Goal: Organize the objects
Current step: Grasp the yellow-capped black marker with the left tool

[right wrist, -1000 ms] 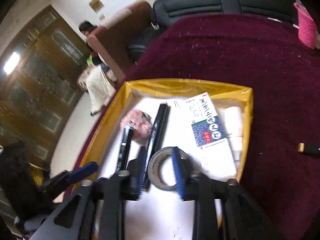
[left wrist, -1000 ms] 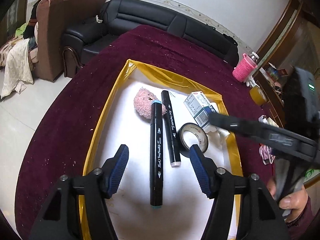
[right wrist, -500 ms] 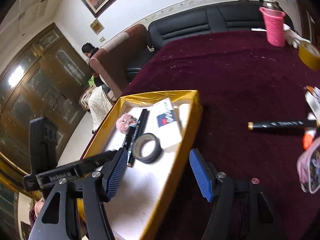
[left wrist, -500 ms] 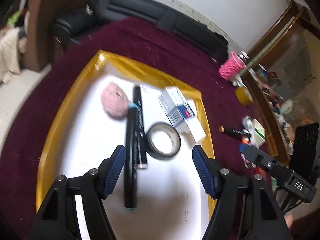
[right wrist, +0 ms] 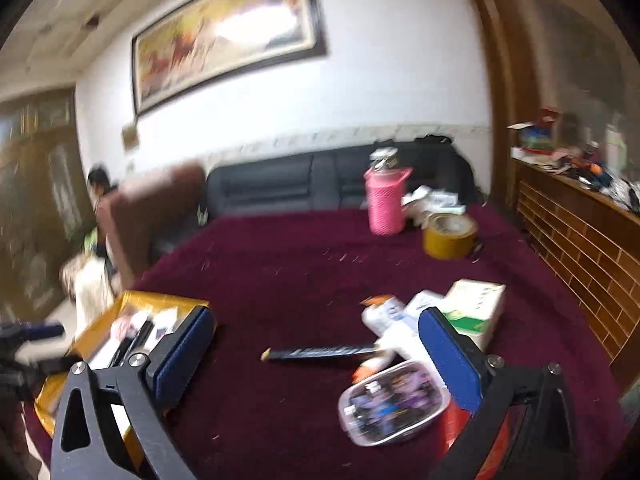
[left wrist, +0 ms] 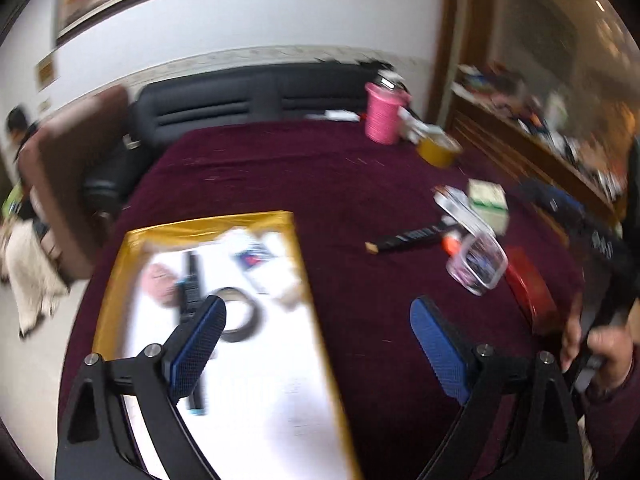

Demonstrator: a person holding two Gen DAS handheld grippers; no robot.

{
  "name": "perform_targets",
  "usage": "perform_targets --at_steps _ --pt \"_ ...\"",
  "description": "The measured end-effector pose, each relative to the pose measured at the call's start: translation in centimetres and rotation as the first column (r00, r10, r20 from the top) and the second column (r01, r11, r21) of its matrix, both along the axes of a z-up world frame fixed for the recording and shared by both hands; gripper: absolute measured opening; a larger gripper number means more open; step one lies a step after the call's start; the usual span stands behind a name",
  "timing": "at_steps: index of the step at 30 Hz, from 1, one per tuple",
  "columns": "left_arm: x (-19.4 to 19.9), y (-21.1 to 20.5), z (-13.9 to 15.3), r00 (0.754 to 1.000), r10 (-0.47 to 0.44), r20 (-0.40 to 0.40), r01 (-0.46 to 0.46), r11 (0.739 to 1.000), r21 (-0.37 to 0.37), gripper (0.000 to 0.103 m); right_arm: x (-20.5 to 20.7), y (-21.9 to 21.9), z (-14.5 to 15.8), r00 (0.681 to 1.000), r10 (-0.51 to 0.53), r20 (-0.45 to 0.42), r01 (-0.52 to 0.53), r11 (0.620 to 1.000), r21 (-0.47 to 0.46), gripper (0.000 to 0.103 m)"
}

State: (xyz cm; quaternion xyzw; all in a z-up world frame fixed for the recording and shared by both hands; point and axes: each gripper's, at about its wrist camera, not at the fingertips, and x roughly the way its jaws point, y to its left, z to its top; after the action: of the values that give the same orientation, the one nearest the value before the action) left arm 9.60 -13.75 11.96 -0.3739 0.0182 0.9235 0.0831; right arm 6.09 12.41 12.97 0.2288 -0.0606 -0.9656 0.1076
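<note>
A gold-rimmed tray (left wrist: 304,264) with a white floor lies on the maroon table and holds black markers (left wrist: 190,280), a pink fuzzy ball (left wrist: 158,282), a black tape roll (left wrist: 240,316) and a small blue-and-white box (left wrist: 256,260). My left gripper (left wrist: 320,344) hangs over the tray's right rim, its jaws opening with nothing between them. To the right lie a black marker (right wrist: 320,353), a clear lidded container (right wrist: 394,402), a green-and-white box (right wrist: 476,312) and a white tube (right wrist: 386,316). My right gripper (right wrist: 320,354) is above the marker, jaws opening, empty.
A pink bottle (right wrist: 384,202) and a yellow tape roll (right wrist: 450,236) stand at the table's far side. A red box (left wrist: 528,284) lies by the container. A hand (left wrist: 600,352) holds the other gripper at the right. Black sofa and a seated person are behind.
Both grippers swung right from above the tray toward the loose items and rose. Both sets of jaws widened; the right one let go of the black tape roll, which stays in the tray.
</note>
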Motion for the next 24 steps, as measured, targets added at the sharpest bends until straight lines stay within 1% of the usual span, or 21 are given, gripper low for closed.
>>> perform_targets --at_steps 1,3,4,5,7,10,12,13,14,15,16,17,19,20,22,24 --pt "-0.5 1.4 -0.2 1.000 -0.025 0.006 0.025 1.000 -0.013 0.093 -0.9 1.2 -0.6 0.998 -0.020 0.056 0.021 1.000 -0.012 0.103" --pt "-1.2 3.7 -0.5 0.998 -0.069 -0.002 0.069 0.997 -0.023 0.093 -2.9 3.7 -1.9 0.988 -0.014 0.152 0.023 0.998 -0.062 0.103" --pt "-1.8 4.8 -0.6 0.995 -0.096 -0.013 0.096 0.995 -0.028 0.093 -3.4 4.6 -2.3 0.985 -0.017 0.170 0.030 0.997 -0.073 0.103" --pt "-2.3 5.9 -0.8 0.992 -0.122 -0.021 0.122 0.992 -0.034 0.093 -4.0 5.8 -2.7 0.983 -0.029 0.183 0.046 0.995 -0.087 0.103" --pt "-4.0 7.8 -1.5 0.986 -0.167 -0.011 0.166 0.985 -0.054 0.093 -4.6 7.4 -3.1 0.983 -0.042 0.179 0.062 0.992 -0.112 0.103" --pt "-6.8 10.3 -3.3 0.978 -0.208 0.029 0.210 0.968 -0.138 0.093 -5.6 10.2 -3.8 0.981 -0.081 0.178 0.107 0.984 -0.141 0.103" --pt "-8.5 12.1 -4.9 0.970 -0.234 0.058 0.241 0.941 -0.237 0.091 -6.3 11.9 -4.6 0.978 -0.093 0.186 0.128 0.974 -0.189 0.103" --pt "-9.3 13.0 -5.7 0.966 -0.250 0.067 0.258 0.917 -0.305 0.087 -6.5 12.7 -5.0 0.977 -0.096 0.189 0.136 0.968 -0.210 0.103" --pt "-10.0 13.8 -6.4 0.962 -0.262 0.075 0.272 0.897 -0.350 0.084 -6.6 13.5 -5.5 0.977 -0.099 0.190 0.145 0.959 -0.243 0.103" --pt "-10.6 14.3 -6.9 0.956 -0.278 0.090 0.292 0.882 -0.371 0.081 -6.5 14.1 -5.9 0.976 -0.103 0.190 0.153 0.952 -0.266 0.103" --pt "-11.1 14.7 -7.4 0.949 -0.296 0.109 0.315 0.867 -0.386 0.081 -6.4 14.5 -6.2 0.975 -0.107 0.195 0.160 0.948 -0.277 0.103" --pt "-11.9 15.3 -8.1 0.938 -0.320 0.132 0.345 0.843 -0.412 0.081 -6.5 15.0 -6.7 0.972 -0.112 0.208 0.170 0.942 -0.288 0.103" --pt "-12.8 16.1 -9.1 0.926 -0.345 0.154 0.377 0.813 -0.443 0.080 -7.2 15.8 -7.8 0.960 -0.099 0.261 0.185 0.925 -0.332 0.103" --pt "-13.5 16.6 -9.6 0.915 -0.368 0.168 0.403 0.799 -0.445 0.080 -7.4 16.0 -8.1 0.957 -0.088 0.277 0.187 0.915 -0.358 0.103" --pt "-14.6 17.4 -10.5 0.906 -0.383 0.180 0.422 0.781 -0.461 0.080 -7.3 16.4 -8.3 0.955 -0.089 0.282 0.198 0.901 -0.386 0.103" --pt "-15.8 18.1 -11.3 0.899 -0.393 0.194 0.437 0.776 -0.454 0.080 -7.1 16.4 -8.1 0.958 -0.099 0.268 0.200 0.903 -0.381 0.103"
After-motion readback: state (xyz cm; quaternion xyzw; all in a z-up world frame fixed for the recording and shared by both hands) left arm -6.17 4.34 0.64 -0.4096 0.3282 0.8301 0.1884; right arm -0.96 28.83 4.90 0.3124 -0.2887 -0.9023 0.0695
